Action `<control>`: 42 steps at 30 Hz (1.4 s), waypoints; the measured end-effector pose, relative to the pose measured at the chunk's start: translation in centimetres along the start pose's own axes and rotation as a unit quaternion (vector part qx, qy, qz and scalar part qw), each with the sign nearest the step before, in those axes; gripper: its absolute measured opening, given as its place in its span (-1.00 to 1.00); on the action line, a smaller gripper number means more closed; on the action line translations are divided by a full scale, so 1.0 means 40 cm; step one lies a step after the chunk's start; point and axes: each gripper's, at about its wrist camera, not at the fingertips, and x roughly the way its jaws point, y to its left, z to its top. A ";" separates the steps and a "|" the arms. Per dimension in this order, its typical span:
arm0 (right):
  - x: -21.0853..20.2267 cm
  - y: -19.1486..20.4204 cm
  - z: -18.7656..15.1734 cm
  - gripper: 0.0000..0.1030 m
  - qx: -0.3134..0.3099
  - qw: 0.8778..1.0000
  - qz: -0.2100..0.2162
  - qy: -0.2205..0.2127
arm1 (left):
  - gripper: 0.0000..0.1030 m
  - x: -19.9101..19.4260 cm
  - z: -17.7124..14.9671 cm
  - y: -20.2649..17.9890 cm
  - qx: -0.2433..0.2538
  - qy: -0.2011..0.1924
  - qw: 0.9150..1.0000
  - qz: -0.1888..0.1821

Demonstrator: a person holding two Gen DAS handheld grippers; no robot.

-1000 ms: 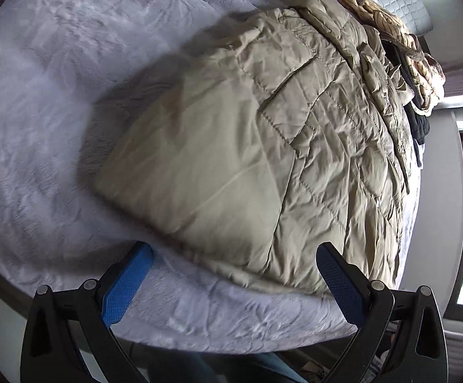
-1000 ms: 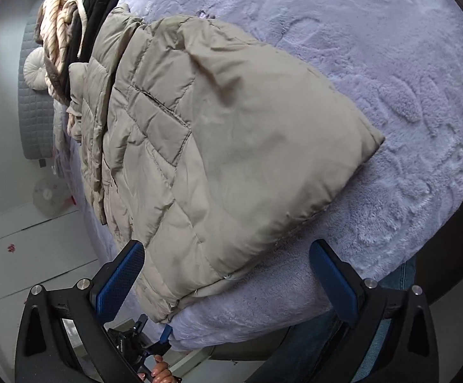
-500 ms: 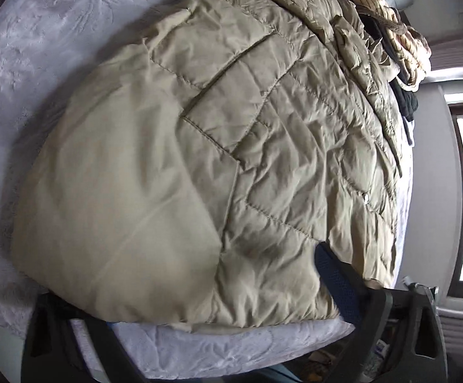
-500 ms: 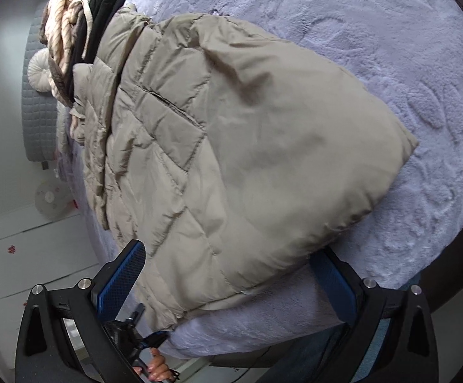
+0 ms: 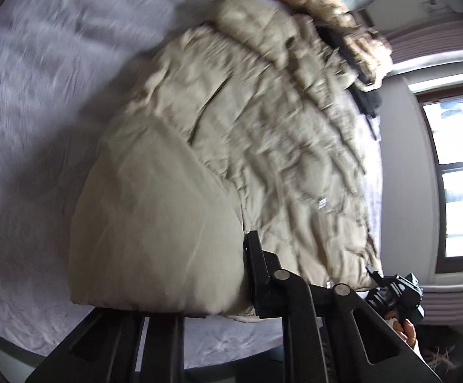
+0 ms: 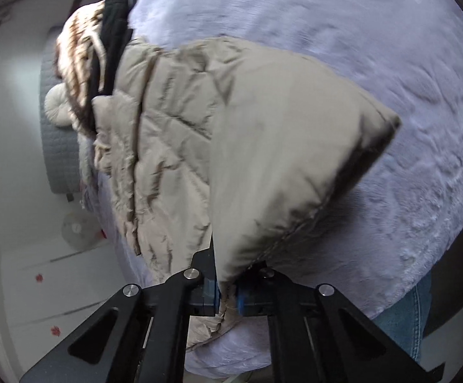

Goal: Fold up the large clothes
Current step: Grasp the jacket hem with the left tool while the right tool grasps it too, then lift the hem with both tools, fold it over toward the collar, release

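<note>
A large beige quilted puffer jacket lies on a bed with a pale lilac plush cover. It also fills the right wrist view. My left gripper is shut on the jacket's near hem; the fabric hides its left finger. My right gripper is shut on the hem at another spot, with cloth pinched between its blue pads. The near edge of the jacket is raised off the bed, and a corner sticks out to the right.
A striped cream-and-brown knit and a black garment lie beyond the jacket's far end. A window is on the right wall. A grey quilted headboard and a round cushion show at left. The bed cover spreads right.
Both grippers went from open before the hem to shut on it. The jacket's near edge has come up off the bed. Both views are blurred by motion.
</note>
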 end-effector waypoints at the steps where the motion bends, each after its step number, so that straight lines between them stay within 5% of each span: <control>1: -0.005 0.016 0.003 -0.86 -0.008 1.000 0.003 0.000 | -0.74 -0.016 0.013 -0.009 0.004 -0.007 1.000 -0.008; 13: -0.035 0.298 0.116 -0.89 -0.134 0.988 0.066 0.023 | -0.75 -0.139 0.170 -0.179 0.003 -0.125 0.991 -0.046; 23: 0.079 0.582 0.309 -0.89 -0.247 0.963 0.089 0.066 | -0.75 -0.147 0.390 -0.328 0.005 -0.214 0.977 -0.019; 36: 0.320 0.754 0.516 -0.89 -0.280 0.958 0.037 0.058 | -0.75 0.027 0.713 -0.370 0.039 -0.200 0.979 0.028; 42: 0.482 0.735 0.597 -0.89 -0.259 0.964 -0.017 0.051 | -0.75 0.190 0.848 -0.324 0.041 -0.166 0.983 0.063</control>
